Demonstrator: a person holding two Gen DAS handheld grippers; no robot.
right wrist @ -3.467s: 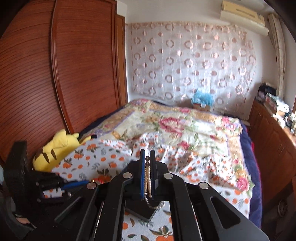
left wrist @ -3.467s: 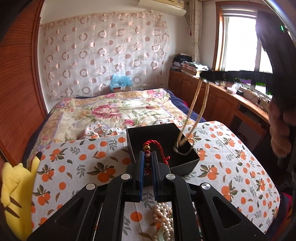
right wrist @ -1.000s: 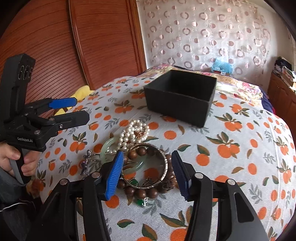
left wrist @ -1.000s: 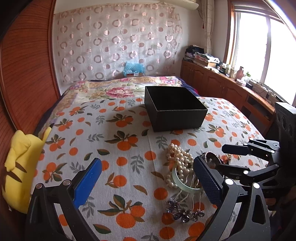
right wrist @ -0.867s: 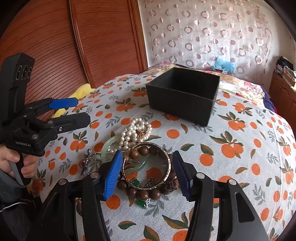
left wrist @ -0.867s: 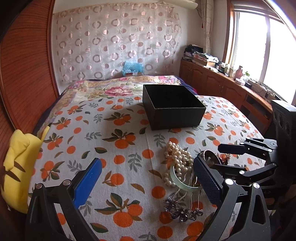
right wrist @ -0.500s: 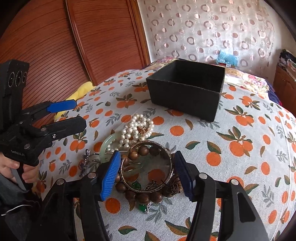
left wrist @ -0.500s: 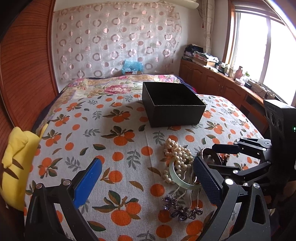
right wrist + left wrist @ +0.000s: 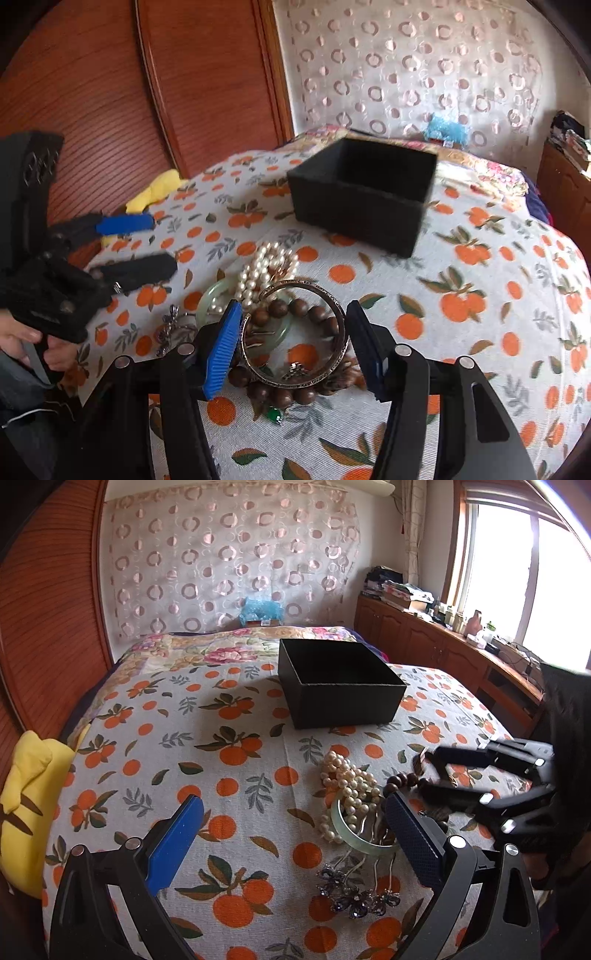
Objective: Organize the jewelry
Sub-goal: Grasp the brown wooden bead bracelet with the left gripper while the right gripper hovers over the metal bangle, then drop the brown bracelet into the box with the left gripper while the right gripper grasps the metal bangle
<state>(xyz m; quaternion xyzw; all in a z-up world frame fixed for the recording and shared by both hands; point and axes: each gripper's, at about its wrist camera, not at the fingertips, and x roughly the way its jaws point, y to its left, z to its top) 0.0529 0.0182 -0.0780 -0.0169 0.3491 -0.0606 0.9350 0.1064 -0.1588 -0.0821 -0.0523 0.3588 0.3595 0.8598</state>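
Straddling the silver bangle [image 9: 295, 332] with the right gripper [image 9: 291, 338], jaws standing apart, blue pad close beside one flank of the ring and dark pad just beside the other, neither clearly pressing. Hovering the left gripper [image 9: 295, 836] with jaws spread wide and nothing between them, the pile lying just inside its right finger.

Lying inside and under the bangle: a wooden bead bracelet [image 9: 295, 314] and a pale green jade ring [image 9: 275, 334]; touching these toward the box, a heap of pearls [image 9: 269, 269]; off to the left, a dark flower hairpin [image 9: 171, 325].

Sitting well apart beyond the pile on the orange-print cloth [image 9: 480, 295]: the open black box [image 9: 364, 195].

Probably best: closing squarely across the bangle's rim, keeping the beads out of the pinch, lifting slowly so tangled strands drop free, then carrying over the box.
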